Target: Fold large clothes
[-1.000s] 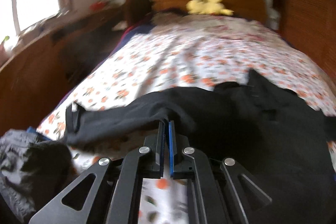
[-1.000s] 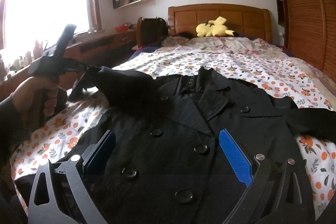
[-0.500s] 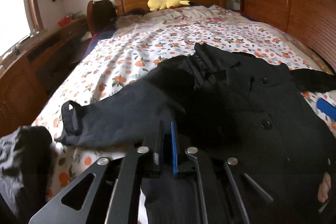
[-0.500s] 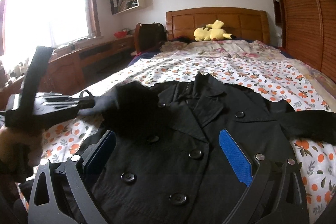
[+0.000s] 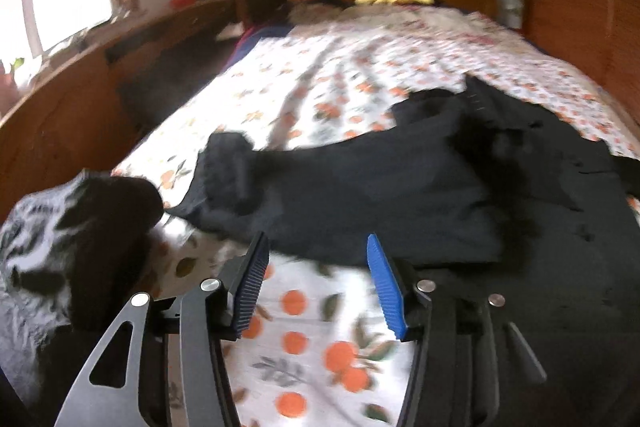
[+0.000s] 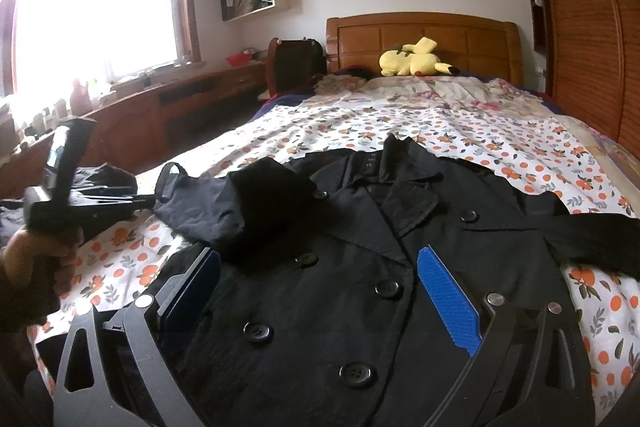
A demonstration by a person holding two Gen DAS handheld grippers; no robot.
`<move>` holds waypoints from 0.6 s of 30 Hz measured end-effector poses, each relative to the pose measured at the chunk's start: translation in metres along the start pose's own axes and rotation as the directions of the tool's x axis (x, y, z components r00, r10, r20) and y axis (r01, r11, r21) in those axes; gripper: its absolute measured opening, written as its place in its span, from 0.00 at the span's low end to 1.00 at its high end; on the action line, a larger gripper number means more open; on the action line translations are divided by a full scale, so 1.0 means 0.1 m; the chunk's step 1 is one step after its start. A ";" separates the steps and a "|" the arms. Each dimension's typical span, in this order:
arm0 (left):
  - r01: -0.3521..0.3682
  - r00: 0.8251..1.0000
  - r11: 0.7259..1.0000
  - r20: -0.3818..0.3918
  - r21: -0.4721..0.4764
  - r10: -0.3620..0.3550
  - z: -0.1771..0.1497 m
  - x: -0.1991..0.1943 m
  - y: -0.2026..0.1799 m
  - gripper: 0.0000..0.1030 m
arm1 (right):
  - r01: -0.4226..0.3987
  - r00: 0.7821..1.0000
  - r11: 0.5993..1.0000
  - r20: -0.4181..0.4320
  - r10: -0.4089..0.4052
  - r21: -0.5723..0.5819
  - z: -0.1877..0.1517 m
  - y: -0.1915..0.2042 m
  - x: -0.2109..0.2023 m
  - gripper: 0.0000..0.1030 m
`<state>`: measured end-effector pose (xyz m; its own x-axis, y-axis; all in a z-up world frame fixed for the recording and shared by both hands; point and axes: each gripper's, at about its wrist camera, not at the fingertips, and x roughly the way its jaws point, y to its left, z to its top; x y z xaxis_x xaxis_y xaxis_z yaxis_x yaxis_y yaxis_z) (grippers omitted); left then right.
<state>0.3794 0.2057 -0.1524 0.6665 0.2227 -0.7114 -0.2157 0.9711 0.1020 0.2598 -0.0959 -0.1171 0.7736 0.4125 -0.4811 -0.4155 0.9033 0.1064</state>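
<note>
A black double-breasted coat (image 6: 360,267) lies front up on the orange-print bedspread (image 6: 440,131). Its left sleeve (image 6: 208,203) lies bunched over the coat's left shoulder, cuff pointing left; it also shows in the left wrist view (image 5: 340,195). The right sleeve (image 6: 592,239) stretches out to the right. My left gripper (image 5: 316,255) is open and empty, just short of the sleeve; it shows from the side in the right wrist view (image 6: 144,203). My right gripper (image 6: 320,267) is open and empty above the coat's buttoned front.
A dark garment pile (image 5: 68,247) sits at the bed's left edge. A yellow plush toy (image 6: 416,63) lies by the wooden headboard (image 6: 424,35). A wooden counter (image 6: 168,103) runs under the window at left. A slatted wooden wardrobe (image 6: 592,27) stands at right.
My left gripper has opened and let go of the sleeve, which now lies on the coat's shoulder. The left gripper has drawn back to the left. The right gripper has barely moved.
</note>
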 end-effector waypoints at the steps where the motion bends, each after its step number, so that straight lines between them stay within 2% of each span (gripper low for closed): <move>1: -0.011 1.000 1.000 -0.017 -0.018 0.010 0.00 0.09 0.08 0.53 | 0.000 1.000 1.000 -0.001 0.000 -0.001 -0.01 0.00 0.00 0.93; 4: -0.033 0.998 0.998 -0.064 -0.057 0.030 -0.03 0.31 0.26 0.58 | 0.000 1.000 1.000 -0.004 0.000 -0.001 -0.01 0.01 0.01 0.93; 7: -0.012 0.994 0.993 -0.109 -0.116 -0.001 -0.06 0.50 0.42 0.58 | -0.001 1.000 1.000 -0.005 0.001 0.000 -0.02 0.00 0.01 0.93; 13: 0.017 0.987 0.977 -0.150 -0.211 -0.049 -0.05 0.75 0.53 0.58 | -0.002 1.000 1.000 -0.009 0.002 0.011 -0.03 -0.01 0.02 0.93; 18: 0.024 0.981 0.968 -0.180 -0.250 -0.070 0.00 0.93 0.50 0.58 | -0.001 1.000 1.000 -0.007 0.002 0.008 -0.03 -0.02 0.02 0.93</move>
<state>0.4311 0.2755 -0.2134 0.5409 0.1350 -0.8302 -0.3714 0.9240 -0.0917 0.2610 -0.0968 -0.1207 0.7695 0.4130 -0.4871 -0.4130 0.9036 0.1138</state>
